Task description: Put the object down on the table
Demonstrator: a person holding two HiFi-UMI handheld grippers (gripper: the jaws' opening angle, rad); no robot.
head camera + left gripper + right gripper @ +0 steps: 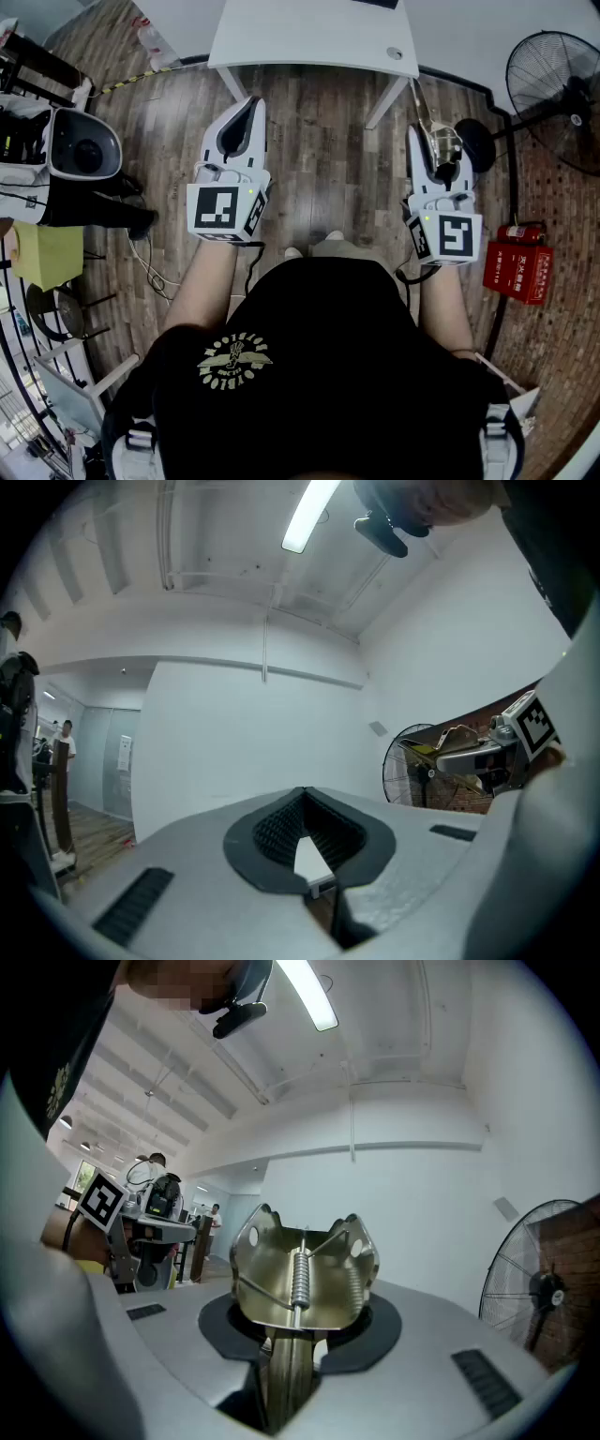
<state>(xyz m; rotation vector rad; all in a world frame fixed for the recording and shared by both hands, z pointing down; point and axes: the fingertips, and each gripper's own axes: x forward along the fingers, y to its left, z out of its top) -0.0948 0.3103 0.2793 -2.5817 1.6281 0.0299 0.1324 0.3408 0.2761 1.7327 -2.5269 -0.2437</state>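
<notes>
While the white desk [309, 37] stands ahead and a fan [553, 84] at the right, the metal spring clip [436, 131] juts from the right gripper [424, 150], clear of the desk. In the left gripper view, the left gripper [305, 841] has its fingers together on nothing. In the right gripper view, the fingers [216, 1330] pinch the clip's handles, its mouth rising above them.

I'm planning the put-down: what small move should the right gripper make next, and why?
Probably carry the right gripper forward over the white table: it grips the metal clip above the wood floor, short of the tabletop.
</notes>
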